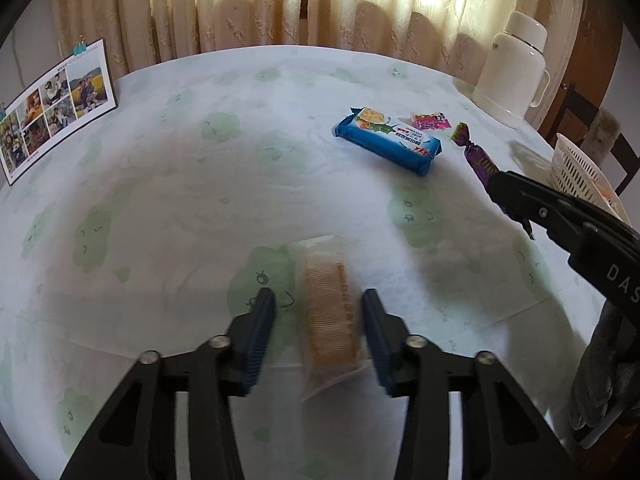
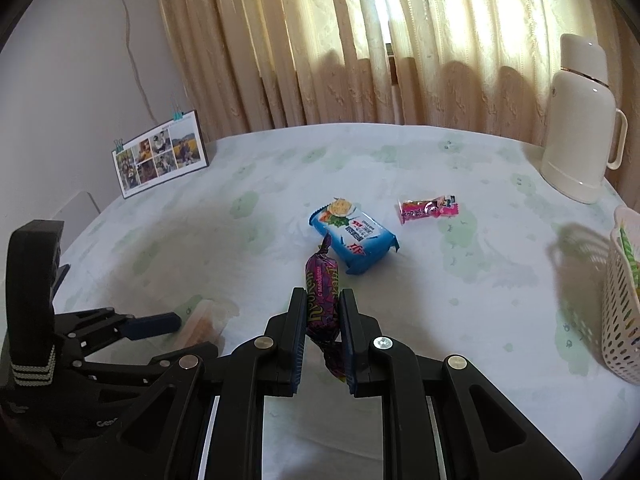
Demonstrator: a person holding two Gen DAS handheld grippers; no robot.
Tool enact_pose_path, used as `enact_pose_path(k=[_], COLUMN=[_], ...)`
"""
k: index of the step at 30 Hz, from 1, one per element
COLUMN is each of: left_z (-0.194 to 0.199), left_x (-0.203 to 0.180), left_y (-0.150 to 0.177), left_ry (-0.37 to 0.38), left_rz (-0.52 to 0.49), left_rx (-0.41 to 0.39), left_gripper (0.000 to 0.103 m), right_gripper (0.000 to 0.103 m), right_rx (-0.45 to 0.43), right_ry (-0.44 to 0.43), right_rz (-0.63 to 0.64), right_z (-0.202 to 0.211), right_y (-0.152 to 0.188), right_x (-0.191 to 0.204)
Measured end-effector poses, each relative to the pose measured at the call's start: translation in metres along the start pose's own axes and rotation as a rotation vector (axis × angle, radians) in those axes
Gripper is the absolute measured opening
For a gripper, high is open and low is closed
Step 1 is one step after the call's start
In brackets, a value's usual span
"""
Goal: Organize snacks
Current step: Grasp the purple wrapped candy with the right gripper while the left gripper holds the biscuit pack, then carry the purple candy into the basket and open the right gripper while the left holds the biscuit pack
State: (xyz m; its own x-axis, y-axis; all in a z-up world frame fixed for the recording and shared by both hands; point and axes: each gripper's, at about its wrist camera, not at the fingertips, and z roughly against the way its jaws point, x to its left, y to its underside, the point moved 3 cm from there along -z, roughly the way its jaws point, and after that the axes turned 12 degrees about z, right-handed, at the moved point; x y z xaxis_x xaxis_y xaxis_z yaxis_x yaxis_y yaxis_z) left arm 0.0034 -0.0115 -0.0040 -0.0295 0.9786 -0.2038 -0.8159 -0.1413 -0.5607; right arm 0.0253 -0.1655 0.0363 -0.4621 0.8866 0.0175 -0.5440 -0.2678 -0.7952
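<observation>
My right gripper [image 2: 322,312] has its fingers clamped on the purple candy bar [image 2: 321,296], held clear above the surface [image 2: 460,320], its twisted end pointing toward the far side. My left gripper [image 1: 320,332] straddles the clear-wrapped wafer pack [image 1: 330,312], which lies on the surface close to the near edge; the fingers stand parted on either side of it, with a gap showing at each pad, though the pack is blurred. Farther out, near the middle of the surface, lies the blue cracker packet [image 2: 354,240], and just right of it, a little farther, the small pink candy [image 2: 428,209]. The white mesh basket [image 2: 624,312] sits at the right edge, something orange and green inside it. A cream thermos [image 2: 580,120] stands at the far right, and a photo card [image 2: 160,154] stands at the far left.
</observation>
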Motion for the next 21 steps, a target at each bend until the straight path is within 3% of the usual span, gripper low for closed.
enact_pose_path(k=[4,12,21], left_z=[0.001,0.018,0.032], left_x=[0.001,-0.004,-0.018], left_y=[0.000,-0.003,-0.009], left_ry=[0.006,0.021,0.022], left_rz=[0.001,-0.011,-0.025], left_rx=[-0.006,-0.082,-0.116], left_gripper=[0.025,0.025,0.025], right_gripper=[0.017,0.017,0.017], right_rx=[-0.019,-0.077,-0.197], right_ry=[0.006,0.055,0.187], right_rz=[-0.018,-0.087,-0.217], right_z=[0.004,0.019,0.060], right_y=[0.000,-0.002,-0.001], right_x=[-0.005,-0.025,-0.071])
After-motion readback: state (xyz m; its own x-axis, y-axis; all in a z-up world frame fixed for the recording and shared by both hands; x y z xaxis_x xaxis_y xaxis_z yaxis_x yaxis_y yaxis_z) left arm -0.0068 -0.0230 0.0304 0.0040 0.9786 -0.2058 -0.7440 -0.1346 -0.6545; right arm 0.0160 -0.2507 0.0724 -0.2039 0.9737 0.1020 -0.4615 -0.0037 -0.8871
